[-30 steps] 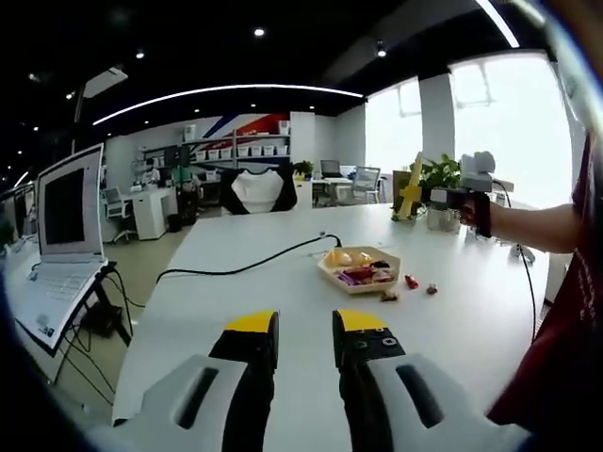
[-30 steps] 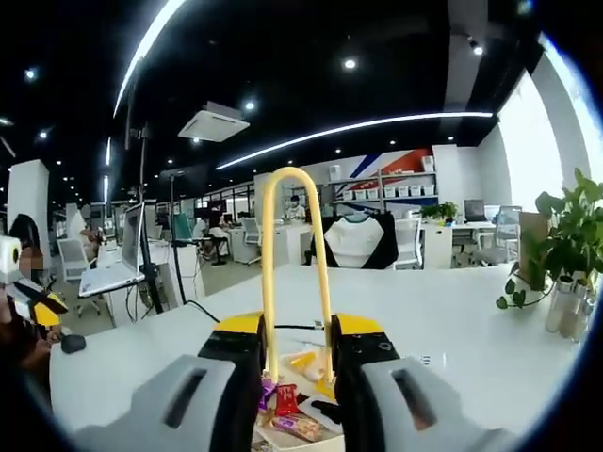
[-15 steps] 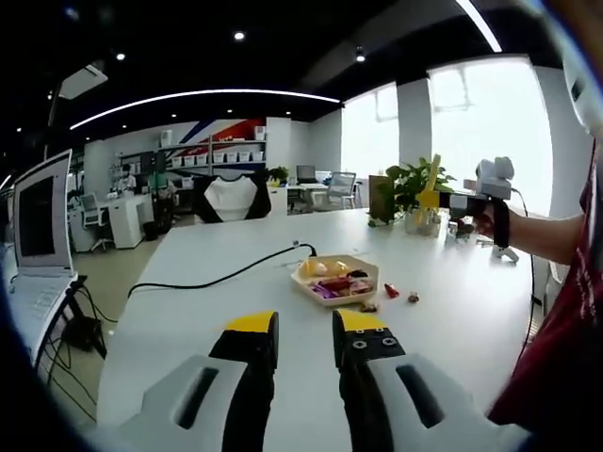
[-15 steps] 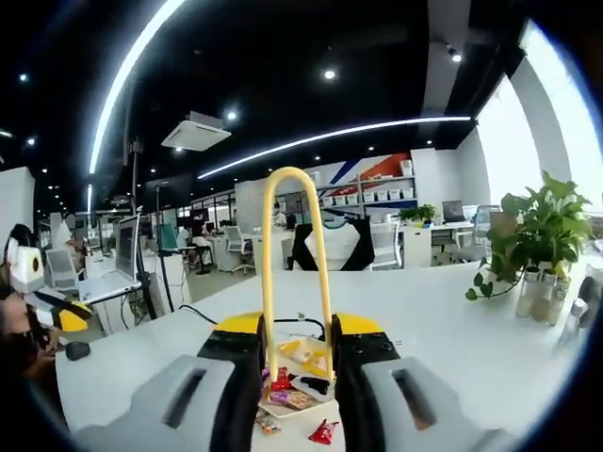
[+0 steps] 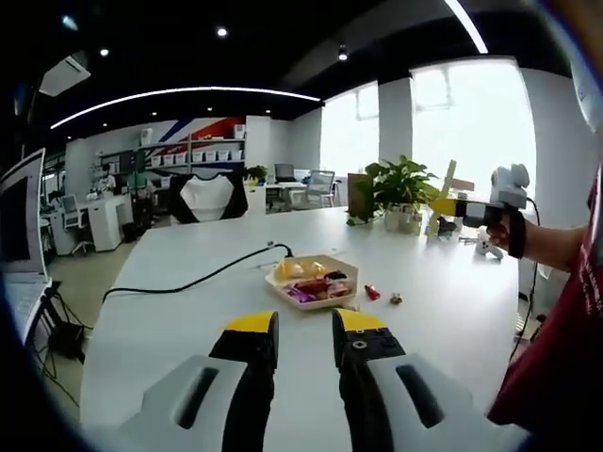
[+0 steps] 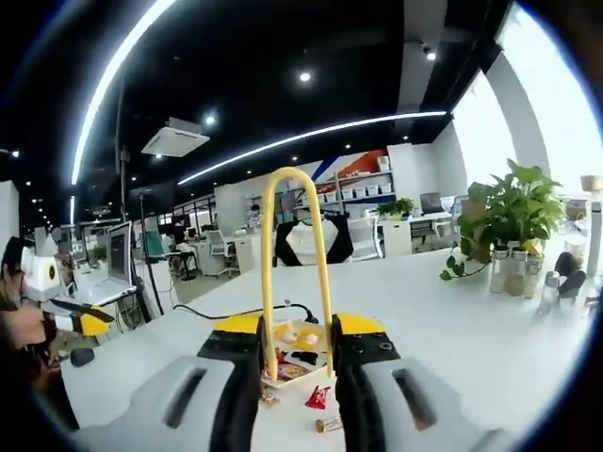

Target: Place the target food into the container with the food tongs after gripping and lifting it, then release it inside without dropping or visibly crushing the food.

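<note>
In the left gripper view, the left gripper [image 5: 303, 331] hovers low over the white table [image 5: 170, 320] with its two yellow-tipped jaws a small gap apart and nothing between them. Ahead of those jaws and slightly to their right sits the container [image 5: 312, 280], a shallow beige tray already holding yellow, purple and dark wrapped snacks. Just beside its right edge, two small pieces lie loose on the table: a red wrapped candy [image 5: 371, 293] and a smaller brownish piece [image 5: 396, 298]. A black cable [image 5: 193, 282] runs across the table from the tray's far side off to the left. Farther right, a hand holds the right gripper [image 5: 471, 208] raised above the table, near a potted plant [image 5: 399, 186]. In the right gripper view, the right gripper [image 6: 298, 331] is pinching the yellow food tongs [image 6: 294, 254], whose looped end stands up from between its jaws. Just beyond its jaws lie the red candy [image 6: 317, 396] and the brownish piece [image 6: 329, 425], then the tray [image 6: 300, 347] behind them, seen between the tong arms.
</note>
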Available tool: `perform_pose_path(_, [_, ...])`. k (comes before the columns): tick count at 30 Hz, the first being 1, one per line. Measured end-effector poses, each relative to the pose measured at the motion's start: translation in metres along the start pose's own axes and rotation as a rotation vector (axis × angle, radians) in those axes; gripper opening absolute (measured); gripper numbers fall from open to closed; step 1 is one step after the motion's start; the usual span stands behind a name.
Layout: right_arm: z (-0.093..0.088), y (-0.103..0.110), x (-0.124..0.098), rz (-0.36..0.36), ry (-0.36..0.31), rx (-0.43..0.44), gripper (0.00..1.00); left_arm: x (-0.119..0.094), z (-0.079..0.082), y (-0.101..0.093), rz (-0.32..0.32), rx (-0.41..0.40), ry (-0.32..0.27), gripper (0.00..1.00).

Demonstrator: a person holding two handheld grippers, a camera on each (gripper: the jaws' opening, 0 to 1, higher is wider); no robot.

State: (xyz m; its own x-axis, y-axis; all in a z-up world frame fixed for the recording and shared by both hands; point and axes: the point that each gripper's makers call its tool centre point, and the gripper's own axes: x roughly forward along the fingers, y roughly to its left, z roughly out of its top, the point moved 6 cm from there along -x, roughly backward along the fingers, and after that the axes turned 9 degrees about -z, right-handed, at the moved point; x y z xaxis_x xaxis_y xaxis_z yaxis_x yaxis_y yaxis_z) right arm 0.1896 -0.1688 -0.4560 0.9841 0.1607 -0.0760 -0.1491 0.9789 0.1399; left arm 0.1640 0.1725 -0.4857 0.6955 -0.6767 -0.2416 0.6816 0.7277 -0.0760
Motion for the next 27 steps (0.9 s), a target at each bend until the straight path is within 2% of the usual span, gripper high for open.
perform_pose_path(9, [-0.018,-0.009,-0.027,-0.002,0.003,0.007,0.25,0.028,-0.003,-0.016,-0.09,0.017,0.044,0.24])
perform_pose_path(13, [-0.03,-0.02,-0.037,-0.042,0.017,0.026,0.25,0.042,0.001,-0.023,-0.12,0.026,0.047,0.24])
perform_pose_path(21, [-0.048,-0.031,-0.048,-0.07,0.054,0.02,0.25,0.054,0.013,-0.02,-0.124,0.046,0.031,0.24])
perform_pose_path(27, [-0.051,-0.034,-0.05,-0.064,0.069,0.018,0.25,0.061,0.008,-0.02,-0.143,0.045,0.059,0.24])
